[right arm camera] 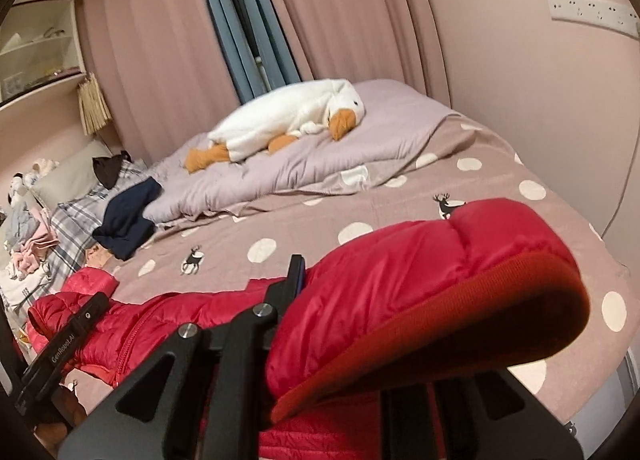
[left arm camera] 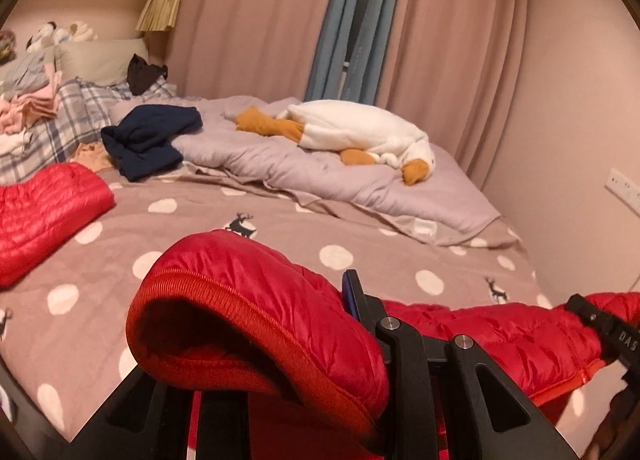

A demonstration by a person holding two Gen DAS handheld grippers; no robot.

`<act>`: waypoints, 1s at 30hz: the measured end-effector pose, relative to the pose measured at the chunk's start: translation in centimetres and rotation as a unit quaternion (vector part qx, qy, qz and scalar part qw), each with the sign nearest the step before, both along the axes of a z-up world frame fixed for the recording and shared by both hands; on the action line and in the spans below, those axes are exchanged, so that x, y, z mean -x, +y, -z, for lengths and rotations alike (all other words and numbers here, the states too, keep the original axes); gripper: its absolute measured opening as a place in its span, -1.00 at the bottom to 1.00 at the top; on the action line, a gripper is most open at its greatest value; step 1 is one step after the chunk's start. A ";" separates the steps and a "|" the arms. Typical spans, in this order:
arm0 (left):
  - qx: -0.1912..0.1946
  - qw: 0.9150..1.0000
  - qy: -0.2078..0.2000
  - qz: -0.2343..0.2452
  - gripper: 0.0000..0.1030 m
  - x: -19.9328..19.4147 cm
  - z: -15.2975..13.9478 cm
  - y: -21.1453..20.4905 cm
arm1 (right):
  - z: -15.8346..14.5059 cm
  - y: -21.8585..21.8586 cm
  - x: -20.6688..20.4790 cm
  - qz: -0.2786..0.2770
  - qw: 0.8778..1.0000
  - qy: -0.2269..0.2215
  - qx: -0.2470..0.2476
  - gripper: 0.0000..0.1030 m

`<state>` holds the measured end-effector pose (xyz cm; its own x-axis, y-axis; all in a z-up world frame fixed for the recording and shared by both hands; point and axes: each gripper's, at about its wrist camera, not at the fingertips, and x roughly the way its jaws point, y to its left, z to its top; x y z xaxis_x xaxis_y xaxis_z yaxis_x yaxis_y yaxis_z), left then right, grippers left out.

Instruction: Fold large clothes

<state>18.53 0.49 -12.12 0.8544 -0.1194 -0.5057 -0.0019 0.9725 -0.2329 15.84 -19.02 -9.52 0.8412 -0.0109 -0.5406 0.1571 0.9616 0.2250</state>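
While both grippers hold up the near edge of a red puffer jacket (left arm camera: 280,300), its far part lies flat on the bed (left arm camera: 240,219) off to the left of the left gripper (left arm camera: 352,300), beyond a bare stretch of spotted bedspread. To the far left of that gripper sits a pile of pale clothes (left arm camera: 28,103) on a plaid pillow (left arm camera: 76,115), and a dark blue garment (left arm camera: 152,139) lies ahead and to the left of it. Straight ahead, a white stuffed goose (left arm camera: 360,131) rests on a rumpled lilac quilt (left arm camera: 300,167) in front of pink curtains (left arm camera: 260,19). The left gripper is clenched on the jacket, whose ribbed hem curls over its left finger while the quilted cloth runs off to its right. That cloth stretches to the right gripper (right arm camera: 296,280), which shows at the right edge of the left view and is likewise clenched on the jacket, a fold with a ribbed edge draped over its right finger. Seen from the right gripper, the jacket's zipper (right arm camera: 128,344) runs just to its left and the left gripper's black body stands at the far left. A wall socket strip (right arm camera: 592,15) is mounted high to the right gripper's right.
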 end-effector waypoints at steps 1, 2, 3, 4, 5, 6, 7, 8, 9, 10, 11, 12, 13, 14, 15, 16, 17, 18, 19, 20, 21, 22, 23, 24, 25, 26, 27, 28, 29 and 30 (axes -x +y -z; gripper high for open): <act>-0.009 1.000 0.000 -0.002 -0.51 -0.3 0.0 -0.3 | 0.0 0.0 -0.4 0.002 1.000 0.004 -0.001 -0.66; -0.014 1.000 0.000 -0.003 -0.51 -0.5 0.0 -0.6 | 0.0 -0.1 -0.7 0.002 1.000 0.007 -0.001 -0.66; -0.019 1.000 0.000 -0.004 -0.51 -0.6 0.1 -0.7 | -0.1 -0.1 -1.1 0.001 1.000 0.009 0.001 -0.66; -0.019 1.000 0.000 -0.003 -0.51 -0.6 0.4 -0.8 | 0.0 0.0 -1.4 0.000 1.000 0.011 0.006 -0.66; -0.019 1.000 0.000 -0.002 -0.51 -0.7 0.7 -0.8 | 0.3 0.1 -1.5 0.001 1.000 0.013 0.011 -0.66; -0.019 1.000 0.006 -0.001 -0.51 -0.7 1.2 -0.8 | 0.7 0.2 -1.4 0.002 1.000 0.011 0.015 -0.66; -0.016 1.000 0.015 -0.002 -0.51 -1.0 1.6 -0.8 | 1.3 0.3 -1.5 0.000 1.000 0.013 0.020 -0.66; -0.011 1.000 0.023 0.001 -0.51 -1.1 2.0 -0.7 | 1.6 0.3 -1.5 0.001 1.000 0.019 0.018 -0.66; -0.006 1.000 0.029 0.004 -0.51 -1.1 2.2 -0.6 | 1.9 0.0 -1.5 0.008 1.000 0.025 0.005 -0.66; -0.002 1.000 0.026 0.006 -0.51 -0.9 2.4 -0.5 | 2.1 -0.4 -1.5 0.013 1.000 0.024 -0.007 -0.65; 0.001 1.000 0.021 0.007 -0.51 -0.9 2.3 -0.5 | 2.3 -0.5 -1.3 0.015 1.000 0.021 -0.013 -0.65; 0.001 1.000 0.014 0.006 -0.51 -0.5 2.5 -0.5 | 2.4 -0.4 -1.1 0.015 1.000 0.020 -0.010 -0.66; -0.006 1.000 0.012 0.007 -0.51 -0.5 2.5 -0.7 | 2.5 -0.3 -1.1 0.014 1.000 0.019 -0.006 -0.66; -0.018 1.000 0.010 0.010 -0.51 -0.3 2.8 -1.0 | 2.6 -0.2 -0.9 0.015 1.000 0.020 -0.003 -0.66; -0.025 1.000 0.006 0.010 -0.51 -0.1 3.0 -1.2 | 2.7 -0.2 -1.0 0.015 1.000 0.024 0.000 -0.65; -0.023 1.000 0.003 0.007 -0.51 -0.1 3.2 -1.2 | 2.7 -0.1 -1.1 0.014 0.999 0.029 0.005 -0.66; -0.014 1.000 0.000 0.002 -0.51 -0.1 3.4 -1.2 | 2.9 0.0 -1.2 0.012 0.999 0.035 0.012 -0.66; -0.001 1.000 -0.001 -0.001 -0.51 0.0 3.6 -1.1 | 3.1 0.0 -1.1 0.011 0.999 0.039 0.012 -0.66; 0.008 1.000 -0.003 -0.001 -0.51 -0.3 3.7 -1.0 | 3.2 -0.2 -1.3 0.011 0.999 0.042 0.009 -0.65; 0.011 1.000 -0.006 0.002 -0.51 -0.4 3.7 -1.1 | 3.3 -0.5 -1.4 0.012 0.999 0.045 0.003 -0.65; 0.004 1.000 -0.011 0.007 -0.51 -0.3 3.8 -1.3 | 3.5 -0.8 -1.2 0.013 0.999 0.047 -0.003 -0.65; -0.011 1.000 -0.011 0.008 -0.51 -0.3 3.8 -1.6 | 3.6 -1.1 -1.1 0.013 0.999 0.048 -0.009 -0.65; -0.029 0.999 -0.010 0.009 -0.51 -0.2 3.9 -1.9 | 3.7 -1.3 -1.2 0.012 0.999 0.048 -0.014 -0.65; -0.042 0.999 -0.011 0.008 -0.51 -0.1 3.9 -2.1 | 3.9 -1.5 -1.2 0.009 0.998 0.050 -0.023 -0.65; -0.045 0.999 -0.011 0.008 -0.51 -0.1 4.0 -2.2 | 4.1 -1.5 -1.2 0.007 0.998 0.051 -0.030 -0.65; -0.042 0.999 -0.010 0.009 -0.51 -0.1 4.0 -2.1 | 4.2 -1.5 -1.3 0.006 0.998 0.052 -0.031 -0.65; -0.034 0.999 -0.010 0.009 -0.51 -0.1 3.9 -1.9 | 4.2 -1.3 -1.2 0.006 0.998 0.052 -0.028 -0.65; -0.029 1.000 -0.009 0.010 -0.51 -0.2 4.0 -1.7 | 4.3 -1.2 -1.2 0.004 0.998 0.051 -0.024 -0.65; -0.022 1.000 -0.008 0.011 -0.51 -0.2 4.0 -1.5 | 4.3 -1.1 -1.1 0.003 0.998 0.051 -0.024 -0.65; -0.019 1.000 -0.005 0.013 -0.51 -0.3 4.1 -1.4 | 4.3 -1.2 -1.0 0.002 0.998 0.049 -0.028 -0.65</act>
